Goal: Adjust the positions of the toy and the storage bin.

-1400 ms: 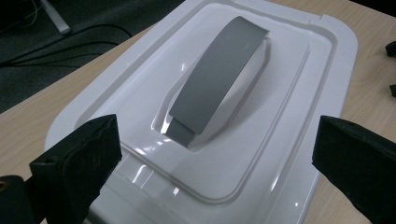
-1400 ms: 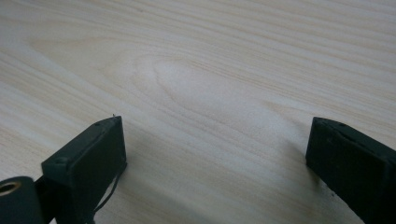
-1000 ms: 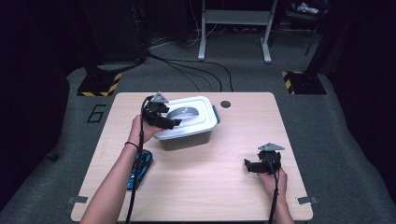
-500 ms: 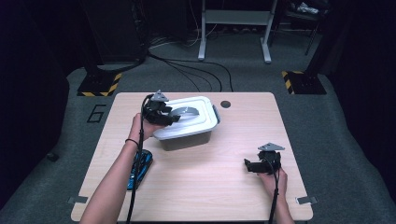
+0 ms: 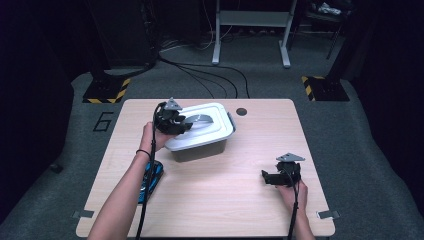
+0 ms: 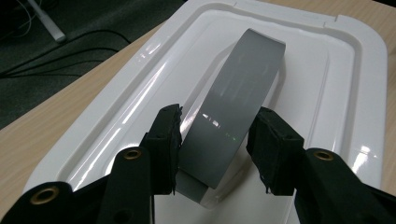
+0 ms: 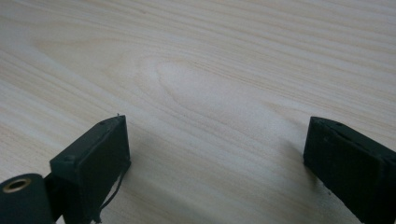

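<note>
A: Where do we have the box?

B: The white lidded box [image 5: 200, 131] sits on the far left part of the table [image 5: 240, 200]. Our left gripper [image 6: 215, 140] is over its lid, jaws either side of the grey handle [image 6: 233, 107]; they have just been closing, and the left pad touches the handle while the right stands just beside it.

A: And our right gripper [image 5: 270, 178]?

B: Well apart, near the table's right edge, jaws wide over bare wood with nothing between them.

A: Anything in our way?

B: 1 blue tool [image 5: 150, 177] lies by our left forearm, near the box. A dark round hole [image 5: 241, 111] is just behind the box.
</note>
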Motion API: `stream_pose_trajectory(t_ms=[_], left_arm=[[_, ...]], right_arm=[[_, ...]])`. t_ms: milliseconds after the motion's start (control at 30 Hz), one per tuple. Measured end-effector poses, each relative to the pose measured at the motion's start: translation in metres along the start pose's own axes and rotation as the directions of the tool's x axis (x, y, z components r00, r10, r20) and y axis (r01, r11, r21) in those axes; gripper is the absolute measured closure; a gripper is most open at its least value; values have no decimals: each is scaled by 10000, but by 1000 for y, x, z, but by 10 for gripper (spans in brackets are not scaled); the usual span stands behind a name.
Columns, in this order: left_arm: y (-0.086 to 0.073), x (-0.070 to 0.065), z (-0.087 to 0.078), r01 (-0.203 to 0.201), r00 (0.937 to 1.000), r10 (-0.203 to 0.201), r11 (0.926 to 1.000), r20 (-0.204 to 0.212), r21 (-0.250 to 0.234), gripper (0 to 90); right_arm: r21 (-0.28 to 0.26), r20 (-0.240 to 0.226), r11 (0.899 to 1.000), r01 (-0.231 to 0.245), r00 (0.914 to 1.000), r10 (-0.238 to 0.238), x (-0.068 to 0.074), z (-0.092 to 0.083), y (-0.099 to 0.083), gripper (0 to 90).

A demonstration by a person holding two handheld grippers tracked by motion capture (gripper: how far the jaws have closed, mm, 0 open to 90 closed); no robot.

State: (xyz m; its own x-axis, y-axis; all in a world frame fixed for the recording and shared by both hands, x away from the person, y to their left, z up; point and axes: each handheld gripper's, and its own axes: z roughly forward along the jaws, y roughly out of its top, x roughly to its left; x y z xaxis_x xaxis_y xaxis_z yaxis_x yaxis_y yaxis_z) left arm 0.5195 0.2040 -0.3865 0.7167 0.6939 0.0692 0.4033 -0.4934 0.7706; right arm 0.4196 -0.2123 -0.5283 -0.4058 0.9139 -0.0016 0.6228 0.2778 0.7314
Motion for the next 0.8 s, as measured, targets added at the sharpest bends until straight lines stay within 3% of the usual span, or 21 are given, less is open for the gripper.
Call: stream_pose_trajectory(t_ms=[167, 333, 567, 800], left_arm=[[0, -3, -1, -197, 9988, 207, 9996, -451, 224, 581], [-2, -3, -3, -166, 9978, 181, 9996, -631, 245, 600], [-2, -3, -6, -55, 9959, 92, 9991, -899, 420, 621], [-4, -1, -11, 319, 9915, -244, 9979, -1278, 569, 641]], right_arm=[[-1, 3, 10000, 2, 10000, -2, 0, 0, 0, 67], [-5, 4, 10000, 3, 10000, -3, 0, 0, 0, 67], [-15, 11, 10000, 14, 10000, -14, 0, 0, 0, 69], [9, 40, 10000, -40, 10000, 40, 0, 0, 0, 71]])
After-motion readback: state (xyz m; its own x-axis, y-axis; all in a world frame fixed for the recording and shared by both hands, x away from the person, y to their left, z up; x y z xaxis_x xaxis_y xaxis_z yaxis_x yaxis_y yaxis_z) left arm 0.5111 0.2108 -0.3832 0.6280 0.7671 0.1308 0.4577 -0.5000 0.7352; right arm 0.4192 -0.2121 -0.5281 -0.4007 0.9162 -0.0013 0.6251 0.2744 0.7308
